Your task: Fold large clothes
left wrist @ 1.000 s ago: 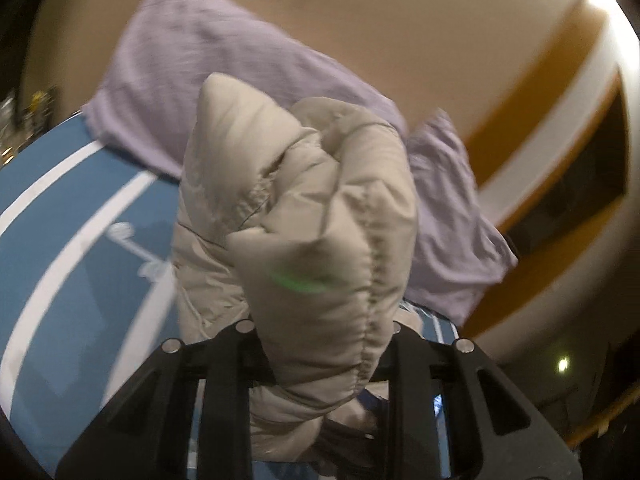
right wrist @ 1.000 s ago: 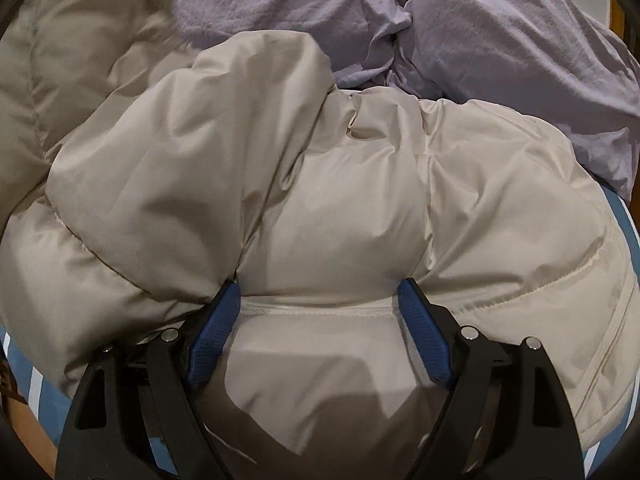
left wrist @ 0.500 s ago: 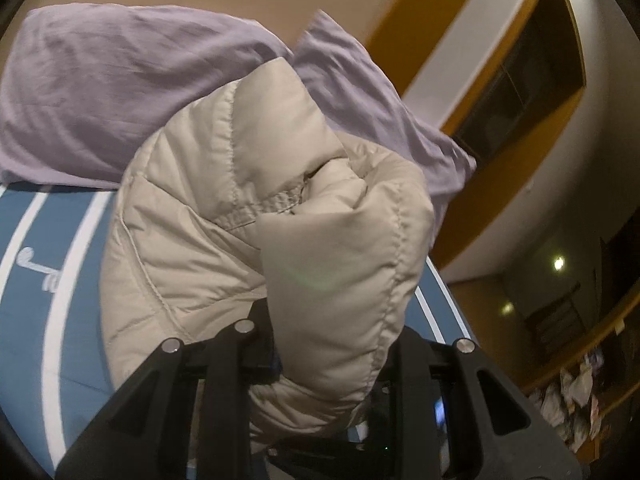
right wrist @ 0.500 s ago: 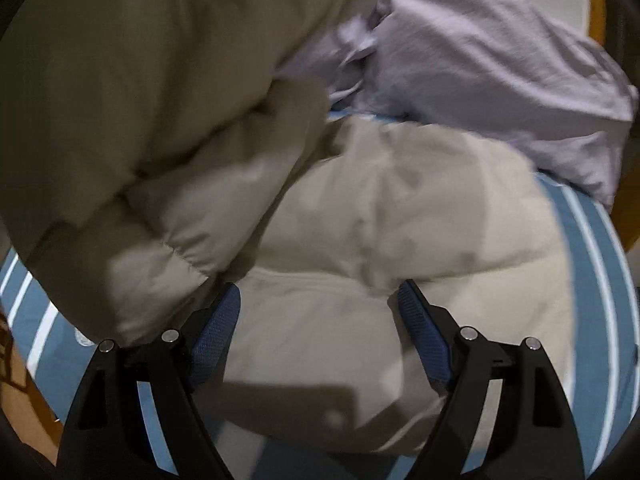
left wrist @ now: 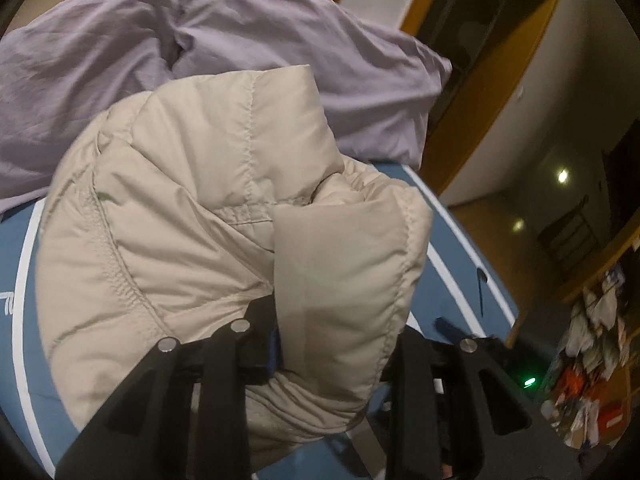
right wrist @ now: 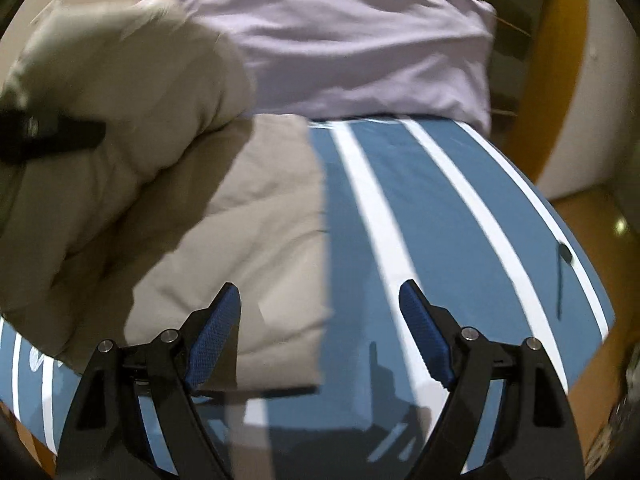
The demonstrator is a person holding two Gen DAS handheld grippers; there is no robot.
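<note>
A beige puffer jacket (left wrist: 192, 216) fills the left wrist view. My left gripper (left wrist: 336, 344) is shut on a bunched fold of it and holds it up over the blue striped bed. In the right wrist view the jacket (right wrist: 248, 216) lies partly flat on the bed at left, with a lifted bulk (right wrist: 120, 92) above it and the other gripper's black finger at the far left. My right gripper (right wrist: 320, 328) is open and empty, hovering over the jacket's right edge and the bedsheet.
Lilac pillows (left wrist: 248, 40) lie at the head of the bed, also in the right wrist view (right wrist: 360, 40). The blue sheet with white stripes (right wrist: 440, 208) extends right to the bed edge. A wooden frame and floor (left wrist: 500, 216) lie to the right, with clutter at the far right.
My right gripper has let go of the jacket and drawn back to the right over the sheet. My left gripper has swung right, carrying the held fold.
</note>
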